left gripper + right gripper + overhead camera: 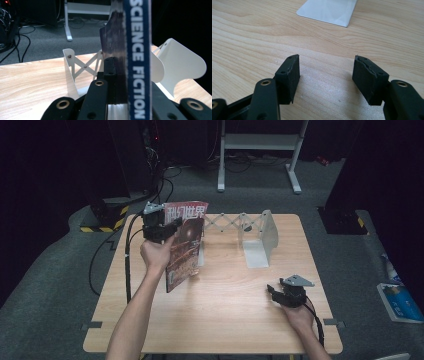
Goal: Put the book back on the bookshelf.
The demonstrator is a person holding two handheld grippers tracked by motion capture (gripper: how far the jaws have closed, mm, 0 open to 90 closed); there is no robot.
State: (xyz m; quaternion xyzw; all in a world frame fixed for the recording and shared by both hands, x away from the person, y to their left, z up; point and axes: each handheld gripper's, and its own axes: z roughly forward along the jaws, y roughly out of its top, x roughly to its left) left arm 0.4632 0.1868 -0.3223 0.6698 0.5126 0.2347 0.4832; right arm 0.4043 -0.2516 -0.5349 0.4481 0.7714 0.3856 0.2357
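At five o'clock on the table (220, 315) the right gripper (272, 291) rests with its jaws apart, holding nothing, probably waiting. At ten o'clock the left gripper (170, 227) is clamped on the magazine (184, 245), kept upright above the table, likely so it can slide into the white expandable bookstand (260, 237) at twelve o'clock.

A white expanding book rack (255, 232) is standing on the wooden desk (225, 310); a blue booklet (400, 302) is lying on the grey floor (50, 270).
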